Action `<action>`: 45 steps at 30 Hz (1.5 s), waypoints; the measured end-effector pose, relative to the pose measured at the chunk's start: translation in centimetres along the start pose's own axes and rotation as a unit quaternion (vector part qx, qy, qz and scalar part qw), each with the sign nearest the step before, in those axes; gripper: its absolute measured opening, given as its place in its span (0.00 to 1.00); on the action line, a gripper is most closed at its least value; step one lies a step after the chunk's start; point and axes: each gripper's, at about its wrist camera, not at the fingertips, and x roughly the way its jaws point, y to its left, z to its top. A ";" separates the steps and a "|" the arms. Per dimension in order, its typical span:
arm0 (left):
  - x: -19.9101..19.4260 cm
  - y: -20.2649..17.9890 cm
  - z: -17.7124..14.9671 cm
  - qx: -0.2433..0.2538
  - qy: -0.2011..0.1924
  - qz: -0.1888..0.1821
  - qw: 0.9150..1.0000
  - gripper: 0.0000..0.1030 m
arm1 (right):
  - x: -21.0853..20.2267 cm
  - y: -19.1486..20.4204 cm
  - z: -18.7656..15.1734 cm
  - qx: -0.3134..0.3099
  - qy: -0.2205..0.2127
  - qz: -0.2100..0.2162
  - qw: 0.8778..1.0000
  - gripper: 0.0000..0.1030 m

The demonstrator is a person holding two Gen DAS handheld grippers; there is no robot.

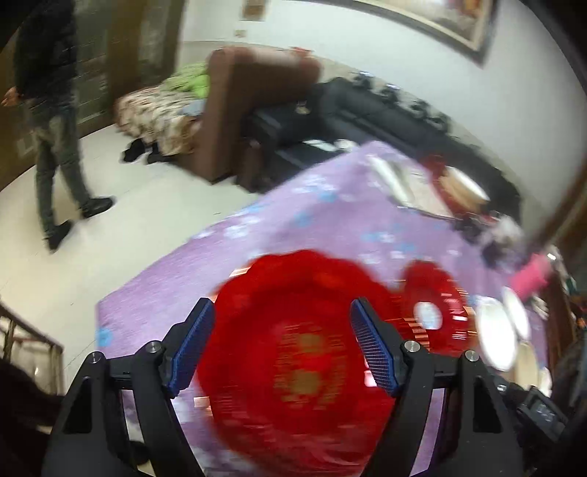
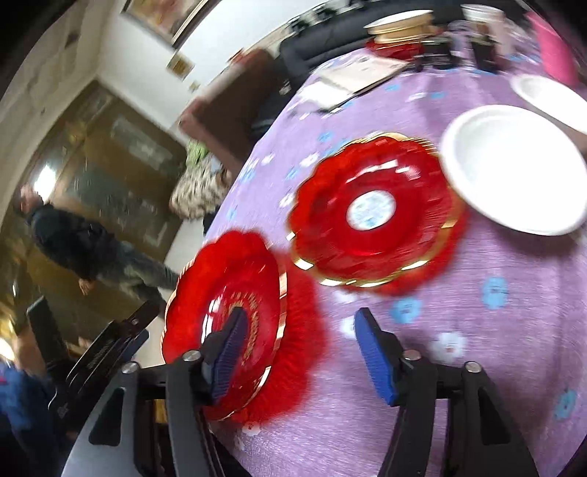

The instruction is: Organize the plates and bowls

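A red scalloped plate with gold lettering [image 1: 304, 370] lies on the purple flowered tablecloth [image 1: 293, 220], directly under my left gripper [image 1: 282, 304]. That gripper is open, and its blue pads [image 1: 194, 348] stand wide to either side above the plate. The same gold-rimmed plate [image 2: 234, 279] sits near the table's left edge in the right wrist view. My right gripper [image 2: 301, 313] is open, with its left pad [image 2: 229, 352] over that plate and bare cloth between the fingers. A second red plate with a pale centre [image 2: 374, 212] lies beyond. Two white plates [image 2: 513, 168] sit at the right.
Stacked gold and white dishes [image 2: 400, 25], papers [image 2: 359, 73] and a pink object [image 2: 554, 47] crowd the table's far end. A person in dark clothes [image 1: 55, 128] stands on the pale floor to the left. A brown sofa [image 1: 249, 110] is behind the table.
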 end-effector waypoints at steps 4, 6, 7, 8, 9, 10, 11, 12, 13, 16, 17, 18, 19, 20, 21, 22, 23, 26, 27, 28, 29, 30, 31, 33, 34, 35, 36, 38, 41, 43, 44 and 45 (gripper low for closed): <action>1.0 -4.9 1.5 0.040 0.030 -0.067 0.996 0.78 | -2.1 -3.0 1.0 0.058 -0.034 -0.003 0.998 0.74; 2.2 -7.3 2.5 0.058 0.053 -0.089 0.993 0.78 | -2.6 -4.1 1.2 0.084 -0.037 0.005 0.996 0.74; 3.1 -8.6 3.0 0.071 0.069 -0.096 0.990 0.78 | -2.7 -4.6 1.4 0.097 -0.036 0.012 0.995 0.74; 3.8 -9.4 3.3 0.078 0.080 -0.103 0.988 0.78 | -2.7 -5.0 1.5 0.105 -0.035 0.015 0.994 0.74; 4.6 -10.4 3.6 0.086 0.095 -0.108 0.986 0.78 | -2.7 -5.3 1.7 0.112 -0.036 0.017 0.993 0.74; 5.3 -11.1 3.6 0.093 0.105 -0.111 0.984 0.78 | -2.6 -5.7 2.1 0.118 -0.036 0.020 0.992 0.74; 6.2 -12.1 3.7 0.101 0.117 -0.114 0.981 0.78 | -2.5 -6.0 2.3 0.124 -0.034 0.024 0.991 0.74; 6.7 -12.5 3.7 0.104 0.124 -0.115 0.980 0.78 | -2.3 -6.2 2.6 0.131 -0.031 0.028 0.990 0.74; 7.7 -13.2 3.7 0.110 0.138 -0.116 0.977 0.78 | -2.3 -6.4 2.8 0.136 -0.028 0.033 0.990 0.74; 9.6 -13.9 3.5 0.112 0.162 -0.110 0.974 0.78 | -1.7 -6.8 3.6 0.142 -0.023 0.042 0.989 0.74; 10.2 -14.1 3.5 0.114 0.166 -0.106 0.974 0.78 | -1.5 -6.9 3.8 0.146 -0.023 0.046 0.988 0.74; 10.5 -14.3 3.4 0.115 0.166 -0.103 0.974 0.78 | -1.4 -7.1 4.0 0.150 -0.023 0.049 0.987 0.74; 10.9 -14.2 3.5 0.116 0.166 -0.102 0.974 0.78 | -1.2 -7.3 4.1 0.155 -0.024 0.050 0.986 0.74; 11.1 -14.3 3.6 0.116 0.164 -0.098 0.975 0.78 | -1.1 -7.5 4.4 0.160 -0.024 0.053 0.985 0.74; 11.3 -14.3 3.7 0.115 0.159 -0.095 0.976 0.78 | -0.9 -7.8 4.6 0.162 -0.024 0.054 0.985 0.74; 11.5 -14.3 3.9 0.115 0.155 -0.093 0.977 0.78 | -0.7 -8.0 4.8 0.165 -0.023 0.056 0.984 0.74; 11.7 -14.3 4.0 0.115 0.154 -0.091 0.977 0.78 | -0.5 -8.1 5.0 0.167 -0.022 0.056 0.984 0.74; 12.7 -14.5 4.0 0.111 0.168 -0.096 0.975 0.78 | 0.1 -8.4 5.4 0.170 -0.017 0.056 0.984 0.74; 13.0 -14.6 3.9 0.110 0.173 -0.101 0.974 0.78 | 0.2 -8.5 5.4 0.172 -0.016 0.057 0.983 0.74; 13.3 -14.7 3.9 0.111 0.175 -0.101 0.973 0.78 | 0.3 -8.6 5.4 0.173 -0.017 0.055 0.983 0.74; 13.5 -14.8 3.8 0.111 0.176 -0.099 0.973 0.78 | 0.5 -8.6 5.5 0.173 -0.016 0.053 0.983 0.74; 13.7 -14.8 3.8 0.112 0.177 -0.097 0.973 0.78 | 0.6 -8.7 5.5 0.174 -0.015 0.053 0.983 0.74; 14.0 -14.7 3.7 0.112 0.179 -0.095 0.973 0.78 | 0.8 -8.7 5.7 0.174 -0.015 0.052 0.983 0.74; 14.6 -14.5 3.7 0.105 0.187 -0.092 0.972 0.78 | 1.0 -8.7 5.7 0.173 -0.013 0.048 0.984 0.74; 15.0 -14.4 3.7 0.101 0.192 -0.091 0.972 0.78 | 1.1 -8.7 5.8 0.173 -0.012 0.048 0.984 0.73; 15.3 -14.3 3.7 0.096 0.198 -0.095 0.971 0.78 | 1.3 -8.7 5.9 0.173 -0.012 0.047 0.984 0.73; 15.6 -14.2 3.7 0.093 0.203 -0.095 0.970 0.78 | 1.4 -8.7 5.9 0.171 -0.011 0.044 0.984 0.72; 15.9 -14.0 3.6 0.088 0.208 -0.093 0.970 0.78 | 1.8 -8.7 6.2 0.171 -0.010 0.044 0.984 0.72; 16.4 -13.9 3.4 0.087 0.213 -0.092 0.969 0.78 | 2.1 -8.6 6.4 0.165 -0.008 0.040 0.985 0.67; 16.7 -13.8 3.3 0.083 0.220 -0.092 0.968 0.78 | 2.3 -8.4 6.5 0.158 -0.008 0.031 0.987 0.60; 16.7 -13.9 3.2 0.084 0.221 -0.091 0.967 0.76 | 2.4 -8.4 6.5 0.158 -0.007 0.027 0.987 0.58; 16.8 -13.9 3.1 0.089 0.219 -0.087 0.968 0.74 | 2.6 -8.4 6.5 0.157 -0.005 0.024 0.987 0.55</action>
